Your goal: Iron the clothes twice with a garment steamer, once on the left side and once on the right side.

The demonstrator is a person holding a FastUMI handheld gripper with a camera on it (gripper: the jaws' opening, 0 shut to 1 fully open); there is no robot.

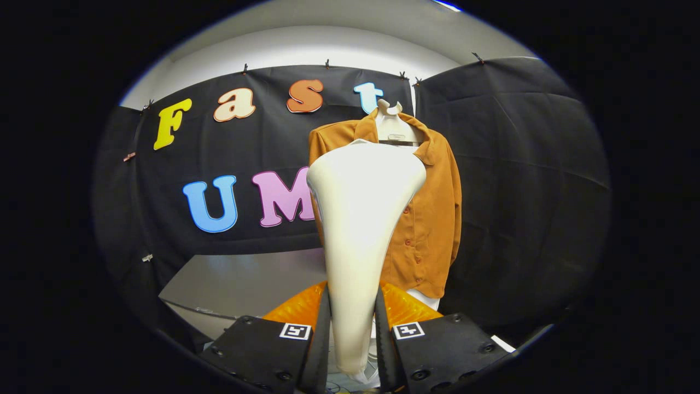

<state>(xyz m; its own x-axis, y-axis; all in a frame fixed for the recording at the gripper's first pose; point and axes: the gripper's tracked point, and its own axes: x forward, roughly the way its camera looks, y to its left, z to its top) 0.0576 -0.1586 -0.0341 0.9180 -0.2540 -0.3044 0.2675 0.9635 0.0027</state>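
Note:
My gripper (353, 323) is shut on the narrow handle of a cream-white garment steamer (361, 219). The steamer stands upright between the fingers, and its wide head rises toward the shirt. Beyond it hangs an orange-brown button shirt (432, 219) on a pale mannequin torso (391, 126). The steamer head covers the shirt's left half and sits a short way in front of it; whether they touch I cannot tell. The shirt's button row and right sleeve show to the right of the steamer.
A grey tabletop (240, 284) lies below and left of the shirt, with black cloth walls behind and to the right. The mannequin's white base (424, 298) peeks out under the shirt hem.

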